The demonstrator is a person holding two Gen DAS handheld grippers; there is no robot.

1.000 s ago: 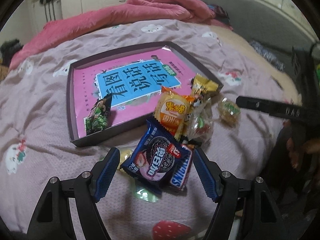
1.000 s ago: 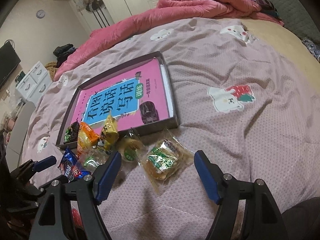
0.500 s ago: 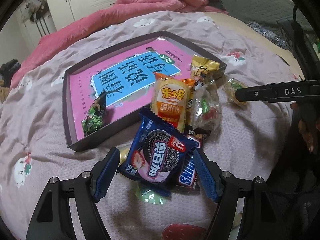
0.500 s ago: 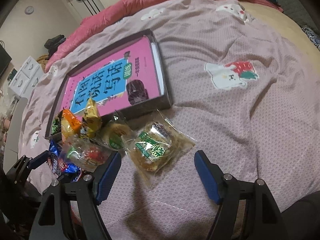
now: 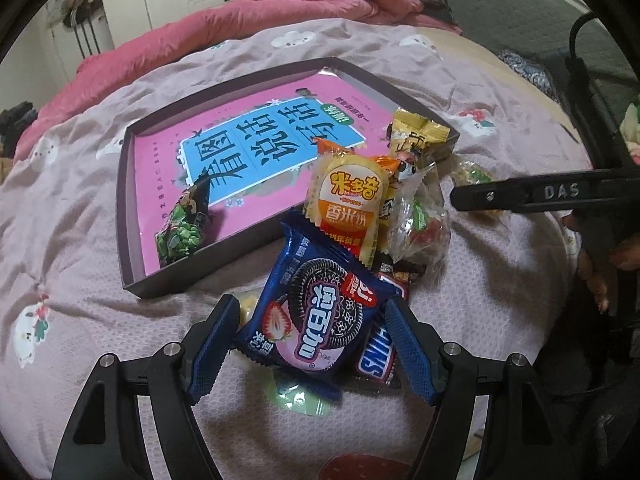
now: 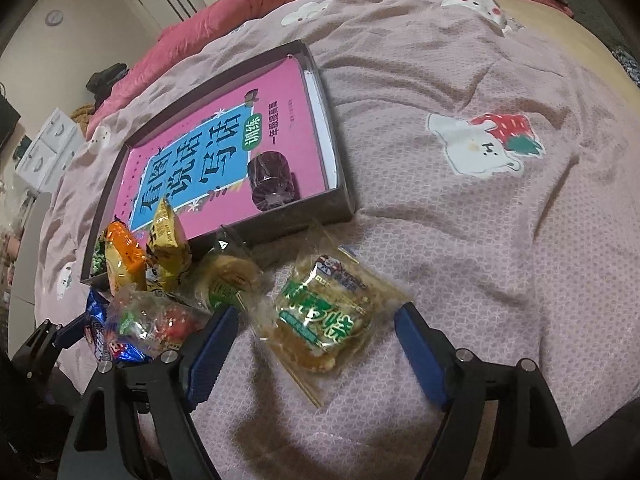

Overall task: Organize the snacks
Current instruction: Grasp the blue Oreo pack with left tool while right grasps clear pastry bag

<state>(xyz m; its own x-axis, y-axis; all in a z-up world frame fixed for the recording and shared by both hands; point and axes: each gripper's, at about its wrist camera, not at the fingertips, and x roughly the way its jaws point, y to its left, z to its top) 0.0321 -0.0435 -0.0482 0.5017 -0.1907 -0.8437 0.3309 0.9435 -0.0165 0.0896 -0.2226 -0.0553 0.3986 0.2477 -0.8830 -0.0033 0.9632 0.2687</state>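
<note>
1. Left wrist view: the left gripper [image 5: 310,346] stood wide apart over the bed [image 5: 80,280], its blue pads on either side of a dark blue Oreo packet [image 5: 316,312] without pressing on it. The packet showed a black cookie, a strawberry and a pink lower part. Under its right edge lay a Snickers bar [image 5: 376,354]. Beyond them a yellow-and-orange rice cracker pack [image 5: 346,210] leaned against the near wall of a shallow dark box [image 5: 128,216]. A clear bag with red and green sweets [image 5: 420,220] lay just to the right of that pack. A pink book with a blue title panel [image 5: 256,152] lay in the box. A green pea snack packet [image 5: 182,228] stood in its near left corner. The right gripper's black arm crossed in from the right.

2. Right wrist view: the right gripper [image 6: 316,352] had just been opening and stood wide. A clear packet with green lettering and a golden-brown pastry [image 6: 324,316] lay on the bed between its pads, untouched. To the left lay a smaller round pastry in clear wrap [image 6: 228,276]. A yellow packet [image 6: 168,248] and an orange one [image 6: 124,258] stood at the box's near wall. A dark wrapped piece [image 6: 272,180] rested on the book.
</note>
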